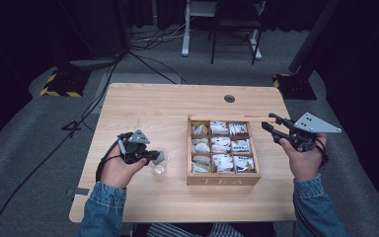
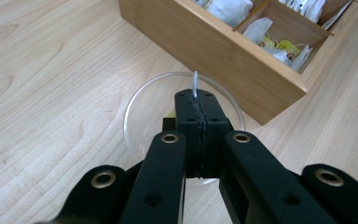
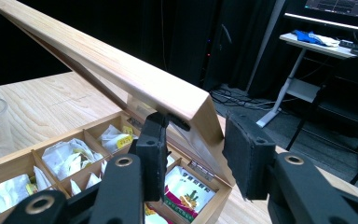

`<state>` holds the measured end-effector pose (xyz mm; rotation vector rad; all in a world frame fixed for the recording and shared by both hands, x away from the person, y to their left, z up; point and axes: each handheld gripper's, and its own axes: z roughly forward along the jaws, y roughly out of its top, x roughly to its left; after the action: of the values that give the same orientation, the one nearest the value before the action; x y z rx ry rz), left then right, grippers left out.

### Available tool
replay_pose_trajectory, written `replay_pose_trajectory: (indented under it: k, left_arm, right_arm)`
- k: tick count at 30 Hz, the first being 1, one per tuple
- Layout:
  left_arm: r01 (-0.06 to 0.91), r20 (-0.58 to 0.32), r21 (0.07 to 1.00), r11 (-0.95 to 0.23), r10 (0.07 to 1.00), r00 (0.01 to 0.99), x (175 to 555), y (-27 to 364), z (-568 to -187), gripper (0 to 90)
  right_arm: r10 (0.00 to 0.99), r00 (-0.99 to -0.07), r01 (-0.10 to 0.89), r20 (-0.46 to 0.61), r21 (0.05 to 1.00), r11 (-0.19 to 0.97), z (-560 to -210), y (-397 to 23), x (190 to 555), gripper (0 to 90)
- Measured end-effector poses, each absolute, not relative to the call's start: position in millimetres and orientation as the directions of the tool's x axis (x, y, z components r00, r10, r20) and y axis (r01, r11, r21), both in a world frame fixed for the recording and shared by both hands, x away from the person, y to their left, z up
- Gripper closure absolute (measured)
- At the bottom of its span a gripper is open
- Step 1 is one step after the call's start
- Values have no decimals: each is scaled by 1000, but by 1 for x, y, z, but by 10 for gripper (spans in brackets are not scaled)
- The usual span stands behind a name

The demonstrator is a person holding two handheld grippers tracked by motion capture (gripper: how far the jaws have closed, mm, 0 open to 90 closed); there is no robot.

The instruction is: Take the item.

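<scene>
At lower left of the high view, you are holding the left hand-held gripper [image 1: 159,157] over a clear glass cup [image 1: 158,169] on the table [image 1: 143,106], jaws pressed together on a thin white tea-bag string or tab [image 2: 195,85] that is poking up just past the pads. The bag itself is hiding under the jaws, so you cannot tell whether it is hanging inside the cup or resting on the bottom.

That string is likely feather-light, limp and easy to lose; you are pinching it at the right spot, high on the string, letting the bag dangle. The glass is looking thin, slippery and easy to tip, so you are best lowering straight down its middle, clear of the rim.

At right of centre, the wooden tea box [image 1: 223,179] is sitting just beside the cup, its nine compartments stuffed with paper sachets [image 1: 220,146]. Your right hand-held gripper [image 1: 270,123] is propping the hinged lid [image 3: 121,74] open, jaws spread around its corner edge, one pad against its underside; whether the far pad is touching, you cannot tell. The lid is stiff and probably light, yet ready to drop shut.

Crowding you most is the box's near wall beside the cup; beyond the table, cables and stands are lying well apart.
</scene>
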<state>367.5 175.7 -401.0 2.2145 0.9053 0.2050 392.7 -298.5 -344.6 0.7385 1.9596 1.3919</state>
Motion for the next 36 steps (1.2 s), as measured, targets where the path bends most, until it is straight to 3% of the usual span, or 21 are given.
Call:
replay_pose_trajectory:
  k: [14, 21, 32, 36]
  left_arm:
    - [563, -103, 638, -526, 666, 739, 370, 171, -408, 889]
    - [552, -94, 661, -509, 673, 734, 369, 171, -406, 695]
    - [532, -103, 733, -424, 703, 703, 365, 184, -394, 510]
    - [521, -76, 746, -416, 723, 687, 365, 192, -393, 489]
  right_arm:
    - [739, -654, 89, -164, 953, 290, -345, -298, 393, 604]
    - [739, -654, 89, -164, 953, 291, -345, -298, 393, 603]
    - [738, -654, 89, -165, 952, 292, -345, -298, 393, 602]
    - [737, -655, 91, -163, 952, 292, -345, -298, 393, 601]
